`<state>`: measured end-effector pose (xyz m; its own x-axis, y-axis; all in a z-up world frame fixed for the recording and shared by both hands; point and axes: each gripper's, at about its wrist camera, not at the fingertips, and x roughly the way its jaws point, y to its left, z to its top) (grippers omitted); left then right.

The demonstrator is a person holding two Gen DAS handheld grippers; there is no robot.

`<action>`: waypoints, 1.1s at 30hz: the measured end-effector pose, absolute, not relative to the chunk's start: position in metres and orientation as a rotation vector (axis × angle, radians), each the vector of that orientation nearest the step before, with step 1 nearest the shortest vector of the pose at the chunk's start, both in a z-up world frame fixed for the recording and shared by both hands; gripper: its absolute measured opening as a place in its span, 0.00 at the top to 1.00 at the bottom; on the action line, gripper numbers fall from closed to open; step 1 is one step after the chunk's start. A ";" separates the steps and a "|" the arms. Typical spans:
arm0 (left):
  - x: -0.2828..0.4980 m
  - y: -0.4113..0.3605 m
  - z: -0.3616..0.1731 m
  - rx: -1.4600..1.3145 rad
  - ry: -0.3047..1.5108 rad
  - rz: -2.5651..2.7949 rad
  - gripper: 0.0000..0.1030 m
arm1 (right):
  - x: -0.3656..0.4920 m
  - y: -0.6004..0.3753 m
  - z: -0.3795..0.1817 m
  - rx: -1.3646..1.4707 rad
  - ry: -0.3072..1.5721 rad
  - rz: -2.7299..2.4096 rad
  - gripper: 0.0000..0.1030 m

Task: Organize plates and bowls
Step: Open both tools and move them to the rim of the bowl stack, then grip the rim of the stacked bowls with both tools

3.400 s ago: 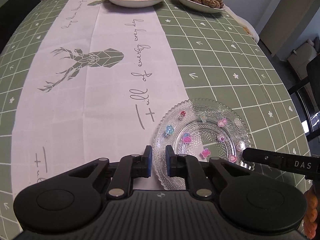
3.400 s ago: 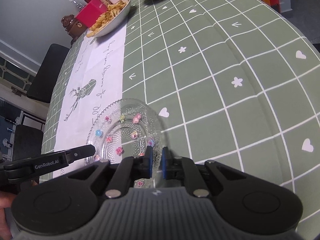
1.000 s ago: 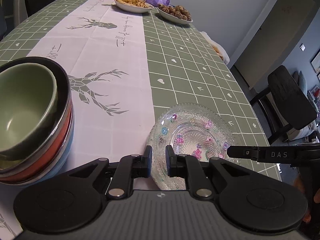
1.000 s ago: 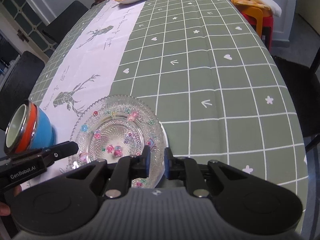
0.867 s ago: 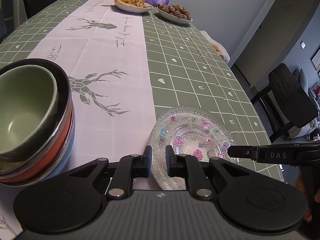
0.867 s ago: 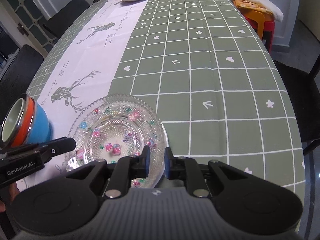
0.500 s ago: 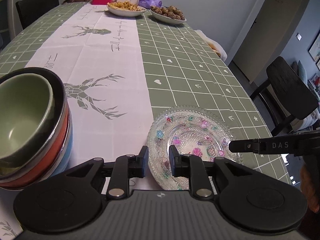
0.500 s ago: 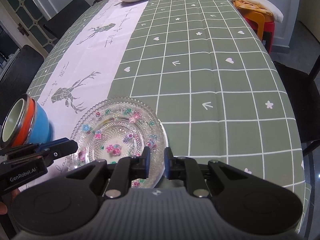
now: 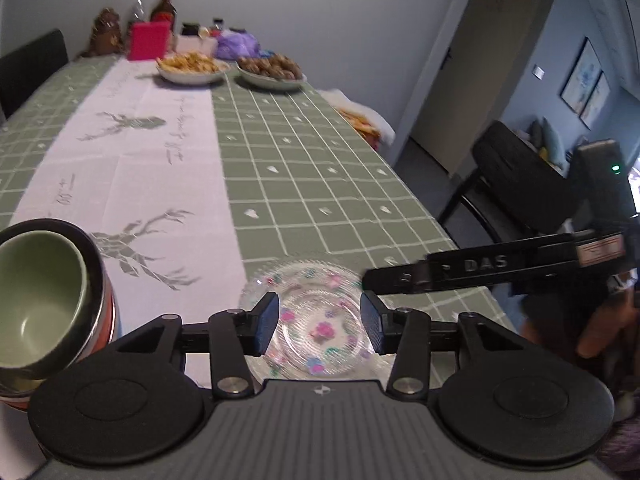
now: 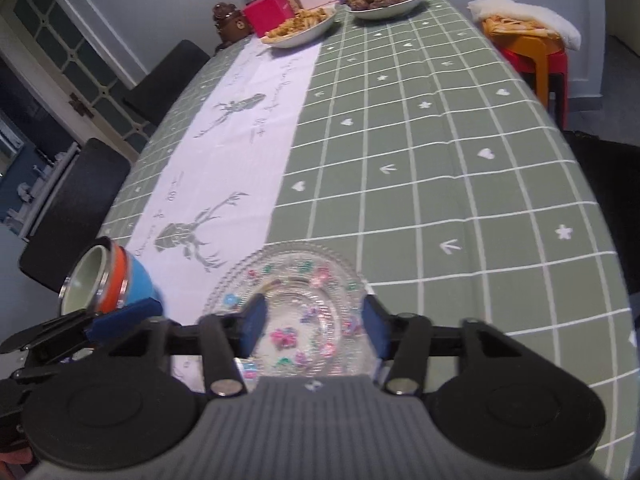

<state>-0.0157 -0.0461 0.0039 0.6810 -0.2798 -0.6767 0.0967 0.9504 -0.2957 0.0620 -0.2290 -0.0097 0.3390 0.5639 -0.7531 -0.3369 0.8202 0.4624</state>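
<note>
A clear glass plate with small coloured flowers [image 9: 316, 312] lies flat on the tablecloth near the table's front edge; it also shows in the right wrist view [image 10: 296, 292]. My left gripper [image 9: 319, 322] is open above the plate's near rim and holds nothing. My right gripper [image 10: 314, 326] is open over the same plate and empty. A stack of bowls [image 9: 44, 300], green inside over orange and blue, stands left of the plate; it also shows in the right wrist view [image 10: 108, 280].
Two dishes of food [image 9: 192, 68] [image 9: 272, 70], a pink box [image 9: 150, 40] and bottles stand at the table's far end. Black chairs [image 10: 76, 208] [image 9: 516, 176] stand on both sides. A red and orange stool [image 10: 536, 48] stands beyond the right edge.
Both grippers were shut on the glass plate's rim as it was carried toward the bowls. Both have now opened and pulled back a little. The plate rests on the table.
</note>
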 end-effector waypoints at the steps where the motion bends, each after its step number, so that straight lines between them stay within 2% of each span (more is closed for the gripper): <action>1: -0.015 -0.044 0.008 -0.255 0.819 -0.235 0.49 | 0.061 -0.226 -0.009 0.248 1.079 0.609 0.39; 6: -0.024 -0.025 0.028 -0.244 0.866 -0.301 0.43 | 0.054 -0.209 0.004 0.213 1.036 0.629 0.35; 14: -0.045 0.021 0.049 -0.133 0.847 -0.161 0.42 | 0.034 -0.164 0.012 0.146 1.008 0.739 0.35; 27: -0.042 0.088 0.058 -0.114 0.886 -0.045 0.42 | 0.029 -0.092 0.036 0.160 1.024 0.867 0.34; 31: -0.036 0.114 0.055 -0.181 0.860 -0.031 0.40 | 0.032 -0.071 0.043 0.166 1.023 0.884 0.22; 33: -0.035 0.130 0.052 -0.226 0.837 -0.012 0.36 | 0.035 -0.063 0.046 0.181 1.028 0.883 0.22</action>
<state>-0.0351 0.1301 0.0520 0.6710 -0.0996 -0.7347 -0.0777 0.9760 -0.2033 0.0353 -0.0634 0.0461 0.2161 0.7118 -0.6683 -0.5526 0.6535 0.5173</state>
